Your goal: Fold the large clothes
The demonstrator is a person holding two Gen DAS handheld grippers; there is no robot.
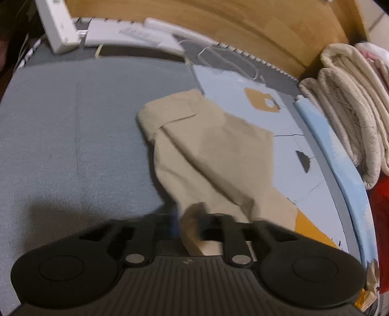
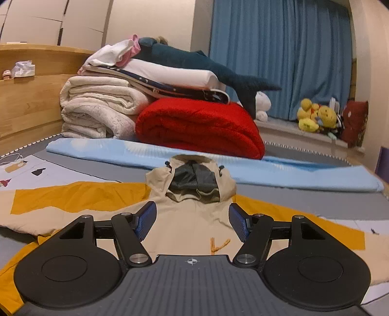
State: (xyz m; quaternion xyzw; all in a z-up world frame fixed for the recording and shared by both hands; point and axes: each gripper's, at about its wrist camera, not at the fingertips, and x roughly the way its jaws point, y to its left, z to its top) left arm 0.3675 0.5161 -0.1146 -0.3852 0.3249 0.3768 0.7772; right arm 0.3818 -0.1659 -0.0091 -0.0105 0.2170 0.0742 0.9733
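A beige hooded jacket lies flat on the bed, its hood pointing away from me. My right gripper is open and empty, its blue pads hovering over the jacket's chest just below the hood. In the left wrist view, my left gripper is shut on a beige sleeve of the jacket and holds it lifted, the sleeve stretching away over the bed. The view is blurred.
The bed has a grey cover and a patterned sheet with orange patches. Folded white blankets, a red blanket and a shark plush are stacked at the bed's side. A wooden headboard, white boxes and a cable lie beyond.
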